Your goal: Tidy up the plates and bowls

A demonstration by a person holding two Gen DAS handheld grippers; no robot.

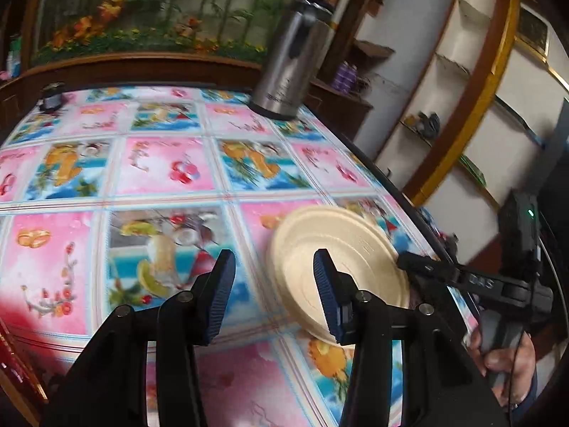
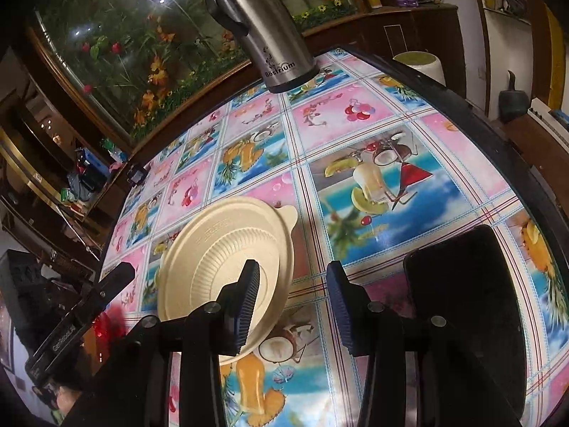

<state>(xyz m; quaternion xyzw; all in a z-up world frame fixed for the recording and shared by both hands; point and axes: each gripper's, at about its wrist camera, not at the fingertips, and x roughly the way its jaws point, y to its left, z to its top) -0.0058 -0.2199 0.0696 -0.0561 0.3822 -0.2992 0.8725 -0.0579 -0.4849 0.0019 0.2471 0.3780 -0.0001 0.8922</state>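
Note:
A cream plastic bowl [image 1: 341,249] lies upside down on the patterned tablecloth; it also shows in the right wrist view [image 2: 227,249], with a small tab on its rim and a ribbed base facing up. My left gripper [image 1: 274,295] is open and empty, its right finger in front of the bowl's left side. My right gripper [image 2: 293,306] is open and empty, its left finger over the bowl's right side. The right gripper [image 1: 458,277] shows beyond the bowl in the left wrist view. The left gripper [image 2: 81,316] shows at the lower left of the right wrist view.
A steel thermos jug [image 1: 291,57] stands at the table's far edge, also in the right wrist view [image 2: 263,25]. A black phone [image 2: 466,320] lies on the table to the right of my right gripper. A small dark jar [image 1: 51,98] sits at the far left corner.

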